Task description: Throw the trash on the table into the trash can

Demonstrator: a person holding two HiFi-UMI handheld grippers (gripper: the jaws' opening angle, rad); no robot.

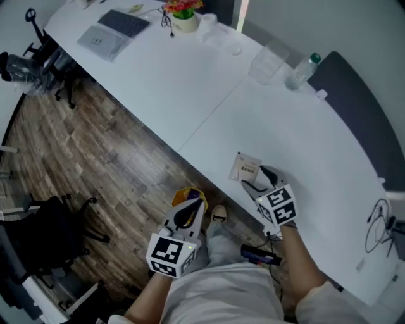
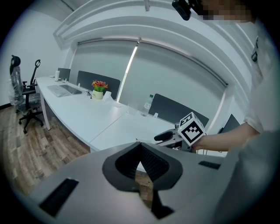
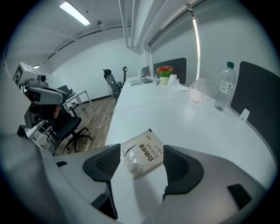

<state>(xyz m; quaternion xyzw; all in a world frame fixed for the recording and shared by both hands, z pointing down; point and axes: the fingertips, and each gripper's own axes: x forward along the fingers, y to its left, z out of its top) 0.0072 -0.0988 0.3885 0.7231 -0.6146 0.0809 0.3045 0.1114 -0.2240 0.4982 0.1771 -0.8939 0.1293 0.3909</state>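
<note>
1. Head view looks steeply down on a long white table (image 1: pixel 297 139) that runs from far left to near right, with a wood floor (image 1: pixel 107 145) along its left side.
2. One piece of trash, a small pale packet (image 1: pixel 245 168) with dark print, lies flat on the table close to its left edge.
3. The right gripper (image 1: pixel 258 180) hangs over the table just near of the packet, tilted down and pointing at it.
4. In the right gripper view its jaws stand wide apart. The packet lies on the table between them with a pad on either side, and neither pad presses it.
5. The left gripper (image 1: pixel 190 209) is off the table, over the floor, beside the person's legs.
6. In the left gripper view its jaws are closed tip to tip with nothing between them, and floor shows through the gap behind the tips.
7. A yellow shape (image 1: pixel 193 193) sits just beyond the left gripper's tips in the head view; I cannot tell what it is.
8. At the far side of the table stand a clear bottle (image 1: pixel 304 71) with a green cap and, just left of it, a clear container (image 1: pixel 266 63).
9. Farther left are a flower pot (image 1: pixel 183 16) and a laptop (image 1: pixel 117 31).
10. An office chair (image 1: pixel 44 57) stands on the floor at the far left.
</note>
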